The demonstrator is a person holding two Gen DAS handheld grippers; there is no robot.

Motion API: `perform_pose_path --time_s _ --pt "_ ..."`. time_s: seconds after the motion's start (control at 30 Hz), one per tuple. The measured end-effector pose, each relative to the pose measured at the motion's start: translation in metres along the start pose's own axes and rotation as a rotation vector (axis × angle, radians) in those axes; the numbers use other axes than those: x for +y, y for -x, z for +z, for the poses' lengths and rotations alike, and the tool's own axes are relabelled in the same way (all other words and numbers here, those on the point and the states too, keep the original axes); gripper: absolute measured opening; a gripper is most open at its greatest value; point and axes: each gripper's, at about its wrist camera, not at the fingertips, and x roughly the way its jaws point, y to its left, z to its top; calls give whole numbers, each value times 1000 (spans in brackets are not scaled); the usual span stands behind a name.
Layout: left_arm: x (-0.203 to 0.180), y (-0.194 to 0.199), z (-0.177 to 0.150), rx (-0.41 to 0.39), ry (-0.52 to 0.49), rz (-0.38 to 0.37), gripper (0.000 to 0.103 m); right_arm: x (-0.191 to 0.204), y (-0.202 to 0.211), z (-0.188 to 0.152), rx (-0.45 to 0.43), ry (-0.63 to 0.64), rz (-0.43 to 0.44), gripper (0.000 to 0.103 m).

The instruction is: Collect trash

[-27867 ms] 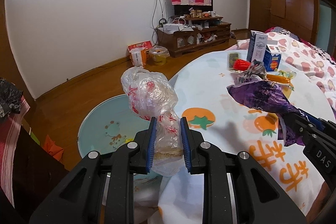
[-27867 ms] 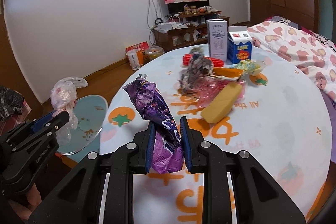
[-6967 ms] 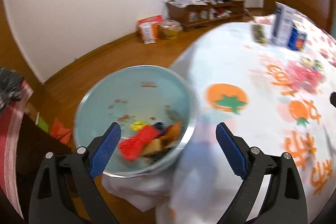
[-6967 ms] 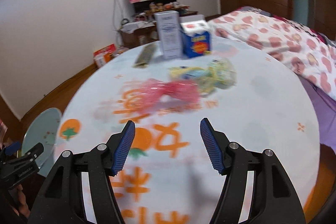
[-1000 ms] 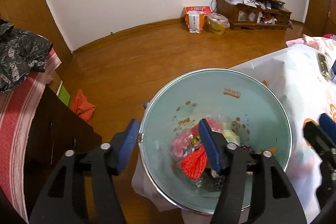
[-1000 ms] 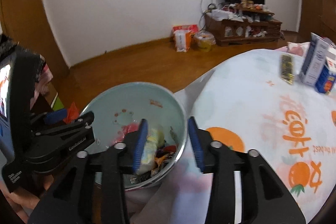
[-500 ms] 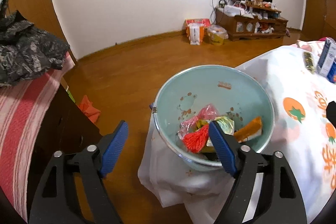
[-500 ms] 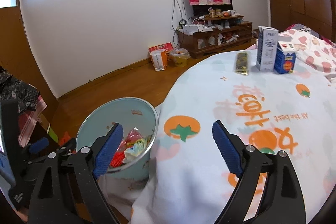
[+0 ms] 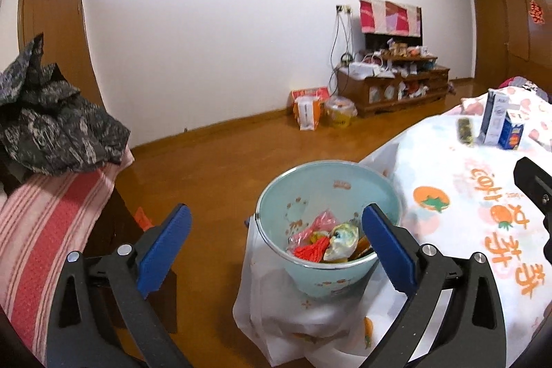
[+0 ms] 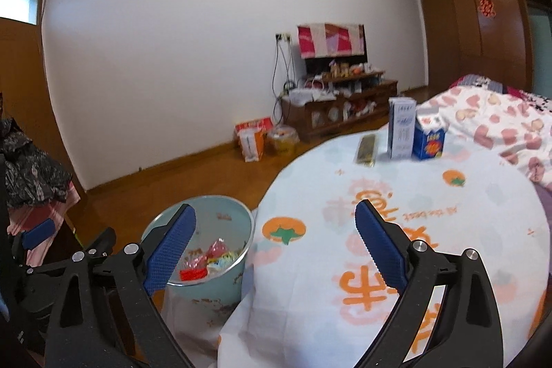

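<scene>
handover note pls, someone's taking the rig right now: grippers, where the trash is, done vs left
Left gripper: jaws opening, nothing between them, hovering over the bin.
Right gripper: jaws opening, nothing between them, over the table edge.
Trash bin: on the floor beside the table, holding a pile of wrappers.
Done: the near part of the table shows no loose trash.
Left: at the far edge, a flat dark packet, a tall white carton and a blue carton, both upright. Whether those count as trash I can't tell.
</scene>
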Motion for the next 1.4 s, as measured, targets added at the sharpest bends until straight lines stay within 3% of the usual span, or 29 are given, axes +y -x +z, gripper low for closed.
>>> perform_pose_path --time_s 0.33,1.4 --pt "-2 26 8 -54 4 -28 97 -1 29 8 -92 -7 -33 92" --pt "1 37 11 -91 12 -24 97 -1 33 8 -110 -18 -42 93"
